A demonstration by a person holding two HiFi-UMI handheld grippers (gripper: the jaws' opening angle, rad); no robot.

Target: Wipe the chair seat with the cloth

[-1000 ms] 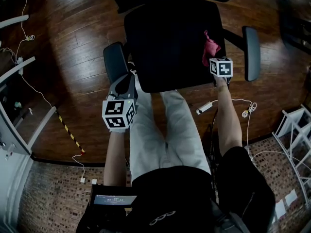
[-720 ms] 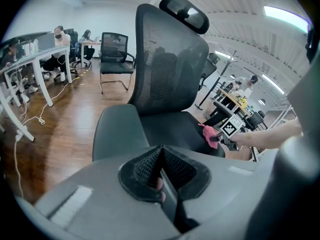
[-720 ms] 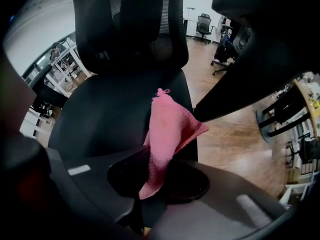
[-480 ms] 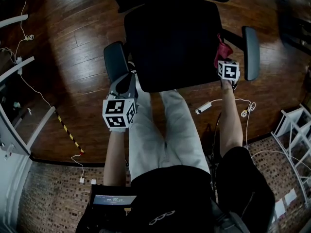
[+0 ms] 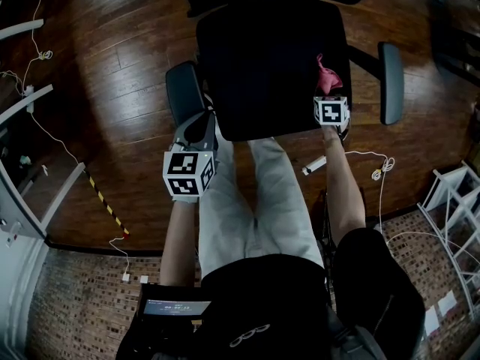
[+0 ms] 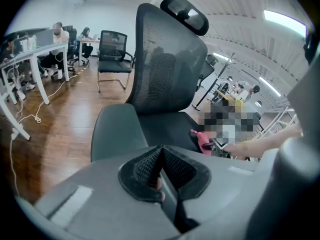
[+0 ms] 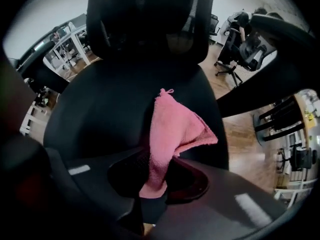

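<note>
- Right gripper (image 7: 154, 186): jaws clamped on the pink cloth (image 7: 170, 129), held at the front right part of the black chair seat (image 5: 262, 66).
- Left gripper (image 6: 161, 170): jaws pressed together, nothing between them, just beside the armrest (image 5: 182, 90) on the person's left.
- Floor (image 5: 97, 88): dark wood.

The head camera is looking steeply down from above the person's lap onto the chair seat (image 5: 262, 66) and the wooden floor (image 5: 97, 73), with both grippers mid-frame. The left gripper (image 5: 196, 126) camera is riding low just beside the armrest (image 6: 117, 131), facing across the seat toward the backrest (image 6: 165, 59). The right gripper (image 5: 328, 100) camera is hovering close over the seat's front edge, facing the backrest; all three views are sharing the seat and the pink cloth (image 7: 170, 129).
</note>
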